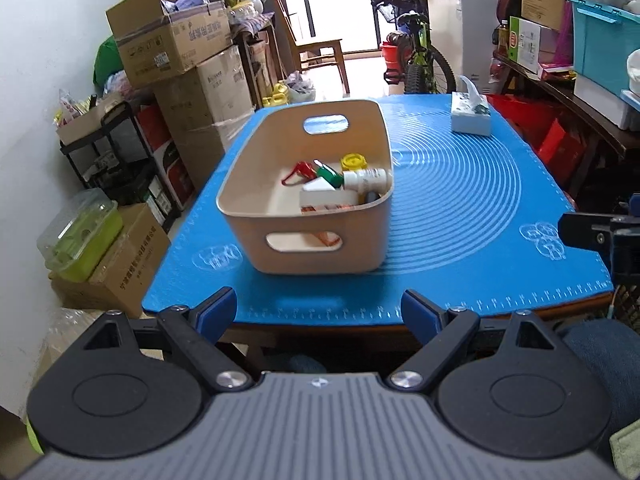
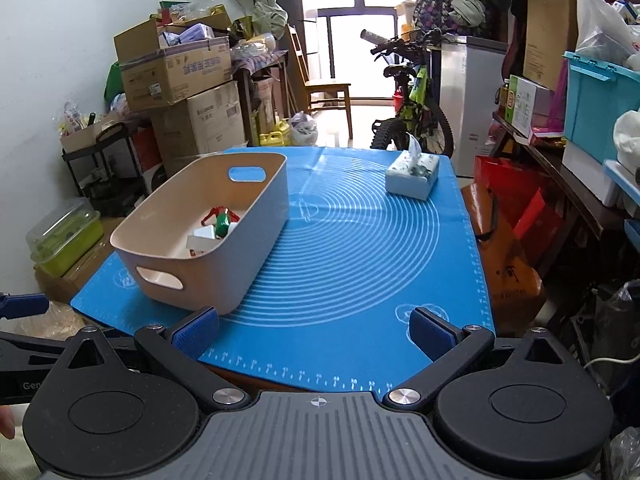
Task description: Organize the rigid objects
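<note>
Closest to the lens, the left gripper [image 1: 318, 306] hung at the near edge of the table, blue-padded jaws spread wide with nothing between them; the right gripper [image 2: 314, 330] sat the same way, jaws wide apart and empty, over the near edge of the blue mat [image 2: 360, 248]; that mat carried white concentric rings and a ruler scale of tick marks along its front border, the figures too small to read.

And there was the beige bin [image 1: 308, 240], standing upright on the mat's left half, a handle slot cut in each end wall; inside, bunched toward its right side, lay a white bottle [image 1: 366, 179] on its side with a printed label that could not be read, a yellow cap [image 1: 353, 161] just behind it, a green piece [image 1: 330, 174], a red piece [image 1: 298, 171] and a white box [image 1: 324, 196] with orange print; all the rigid objects were in the bin.

A tissue box [image 2: 414, 174] stood well apart at the mat's far right corner; stacked cardboard cartons [image 1: 176, 40] at the left wall bore printed characters, not legible here; a bicycle [image 2: 412, 100] leaned beyond the table.
</note>
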A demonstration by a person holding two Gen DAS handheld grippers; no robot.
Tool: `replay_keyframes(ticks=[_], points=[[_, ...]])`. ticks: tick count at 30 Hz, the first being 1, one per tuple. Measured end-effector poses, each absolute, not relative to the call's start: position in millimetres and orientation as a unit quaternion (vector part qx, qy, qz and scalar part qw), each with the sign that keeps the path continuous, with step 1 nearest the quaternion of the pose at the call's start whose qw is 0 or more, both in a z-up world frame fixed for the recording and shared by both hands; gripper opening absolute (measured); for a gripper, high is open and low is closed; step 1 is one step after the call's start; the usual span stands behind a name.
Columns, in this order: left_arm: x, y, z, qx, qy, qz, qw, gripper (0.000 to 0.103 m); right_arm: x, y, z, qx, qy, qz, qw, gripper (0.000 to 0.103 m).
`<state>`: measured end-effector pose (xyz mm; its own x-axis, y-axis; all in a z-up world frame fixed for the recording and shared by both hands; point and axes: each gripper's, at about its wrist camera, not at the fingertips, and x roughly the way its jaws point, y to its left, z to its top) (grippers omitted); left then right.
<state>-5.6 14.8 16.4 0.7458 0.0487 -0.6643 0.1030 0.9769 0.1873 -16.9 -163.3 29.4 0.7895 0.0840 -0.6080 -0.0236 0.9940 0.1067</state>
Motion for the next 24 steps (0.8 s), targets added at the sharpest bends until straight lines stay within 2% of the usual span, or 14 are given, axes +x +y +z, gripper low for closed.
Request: replay_keyframes(ticks=[24], points=[[-15, 20, -12, 0.085, 0.375, -0.029, 0.923, 0.089, -39, -157, -3, 0.024, 0.321, 0.017, 0.947, 0.101]])
